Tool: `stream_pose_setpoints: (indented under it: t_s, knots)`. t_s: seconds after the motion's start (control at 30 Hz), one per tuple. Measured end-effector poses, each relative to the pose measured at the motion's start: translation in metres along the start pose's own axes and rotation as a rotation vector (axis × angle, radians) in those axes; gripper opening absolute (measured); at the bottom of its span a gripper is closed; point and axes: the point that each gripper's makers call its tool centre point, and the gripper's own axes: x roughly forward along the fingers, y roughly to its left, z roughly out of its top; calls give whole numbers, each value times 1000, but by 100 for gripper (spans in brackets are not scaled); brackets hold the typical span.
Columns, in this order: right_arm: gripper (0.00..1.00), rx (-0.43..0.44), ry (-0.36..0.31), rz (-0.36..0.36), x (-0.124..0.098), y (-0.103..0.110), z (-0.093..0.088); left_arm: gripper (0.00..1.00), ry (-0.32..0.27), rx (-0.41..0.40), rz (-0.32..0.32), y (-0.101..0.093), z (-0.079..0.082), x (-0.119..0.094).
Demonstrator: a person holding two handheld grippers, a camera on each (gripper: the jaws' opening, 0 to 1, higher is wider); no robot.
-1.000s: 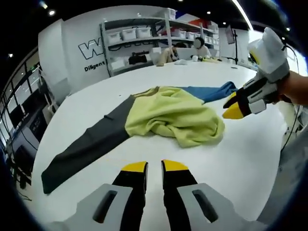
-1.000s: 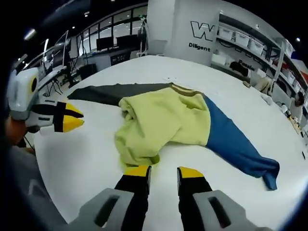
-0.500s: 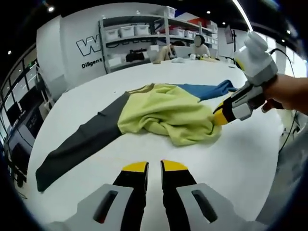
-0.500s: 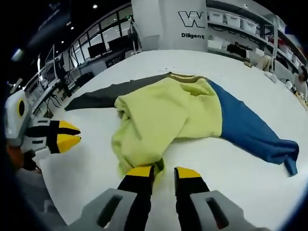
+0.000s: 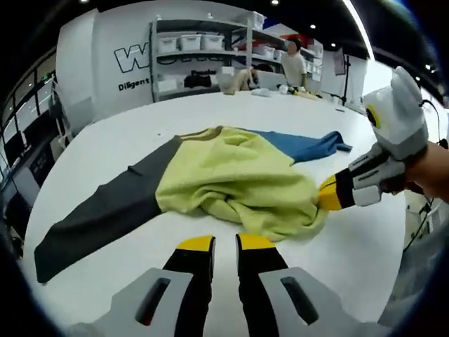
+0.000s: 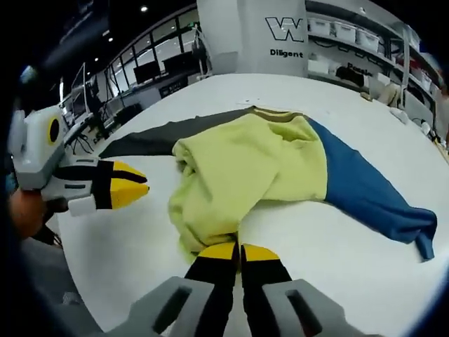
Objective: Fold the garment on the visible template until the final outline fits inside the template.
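Garment (image 5: pixel 231 179): yellow-green body bunched mid-counter (image 5: pixel 365 260), dark grey sleeve (image 5: pixel 98 217) trailing one way, blue sleeve (image 5: pixel 305 145) the other; the long axis runs sleeve to sleeve, across both grippers' line of approach.

Right gripper (image 6: pixel 231 251): fingers pressed together, apparently pinching the near crumpled edge of the body.

Left gripper (image 5: pixel 224 244): fingers nearly together, holding nothing, just short of the same edge.

No template outline can be made out. No containers on the counter; storage bins sit on distant shelves (image 5: pixel 203 60).

Judgement: the right holds the edge; spreading the bunch comes next.
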Motion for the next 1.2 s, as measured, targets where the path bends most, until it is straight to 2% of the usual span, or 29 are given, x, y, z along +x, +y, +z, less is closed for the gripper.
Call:
stream_pose_setpoints:
  t_s: [0.13, 0.23, 0.27, 0.57, 0.73, 0.83, 1.0, 1.2]
  knots:
    - [0, 5, 4, 5, -2, 1, -2, 9, 18, -56, -4, 1, 4, 16]
    - [0, 11, 12, 13, -3, 2, -4, 9, 33, -62, 1, 1, 6, 24]
    - [0, 12, 16, 14, -4, 2, -6, 10, 39, -101, -3, 1, 7, 29]
    - [0, 12, 36, 37, -5, 4, -13, 10, 68, -159, 2, 0, 8, 47]
    - [0, 17, 36, 43, -5, 4, -13, 7, 86, -163, 12, 0, 7, 53]
    - [0, 18, 36, 46, -5, 4, -13, 0, 94, -151, 8, 0, 4, 53]
    - [0, 15, 36, 43, -6, 3, -13, 0, 96, -128, -4, -1, 4, 48]
    - [0, 10, 42, 36, -10, 1, -13, 0, 87, -129, -15, -6, -3, 28]
